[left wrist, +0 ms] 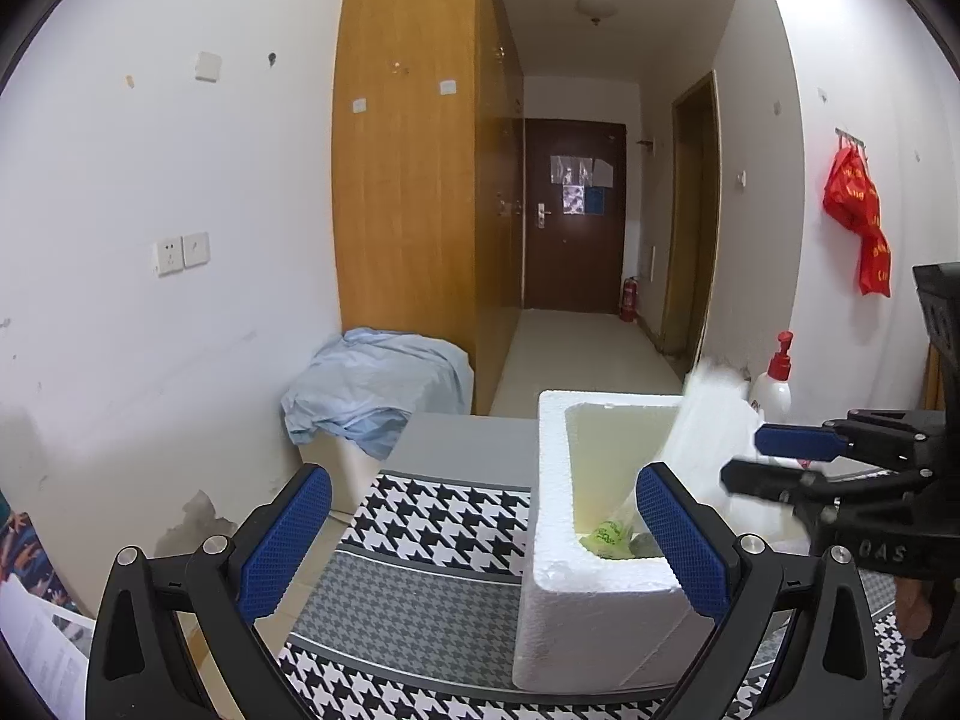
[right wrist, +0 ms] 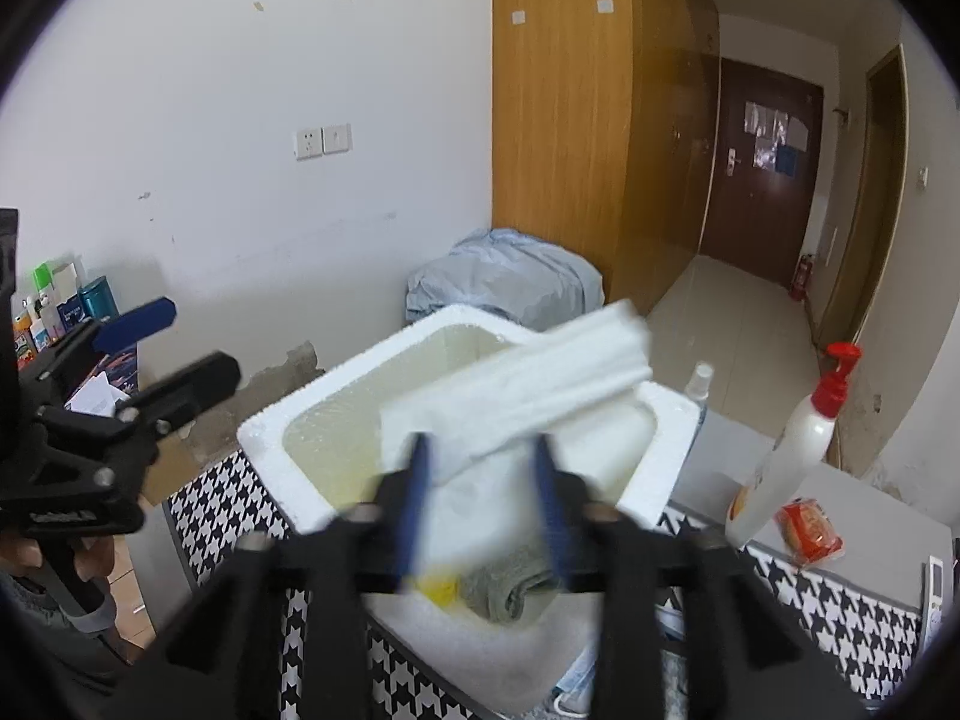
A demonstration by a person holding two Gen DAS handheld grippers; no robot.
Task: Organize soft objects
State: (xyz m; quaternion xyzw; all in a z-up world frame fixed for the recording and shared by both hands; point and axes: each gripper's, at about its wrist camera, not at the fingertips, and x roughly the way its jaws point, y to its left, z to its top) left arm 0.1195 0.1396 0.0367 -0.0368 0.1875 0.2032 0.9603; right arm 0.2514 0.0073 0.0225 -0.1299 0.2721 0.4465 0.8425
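Observation:
A white foam box [left wrist: 600, 588] stands on the houndstooth table cover; it also shows in the right wrist view [right wrist: 288, 420]. Inside lie a grey-green rolled cloth [right wrist: 510, 585], a yellow item [right wrist: 441, 588] and a bag with a green label [left wrist: 609, 537]. A white towel [right wrist: 540, 390] hangs over the box, blurred, between the fingers of my right gripper [right wrist: 483, 492], whose jaws stand apart; whether they pinch it is unclear. The towel shows in the left wrist view [left wrist: 714, 420]. My left gripper [left wrist: 483, 540] is open and empty, left of the box.
A white pump bottle with red cap [right wrist: 792, 450], a small spray bottle [right wrist: 699, 381] and a red packet [right wrist: 810, 528] stand right of the box. A remote [right wrist: 933, 594] lies at the right edge. A bin covered by blue cloth [left wrist: 372, 396] stands beyond the table.

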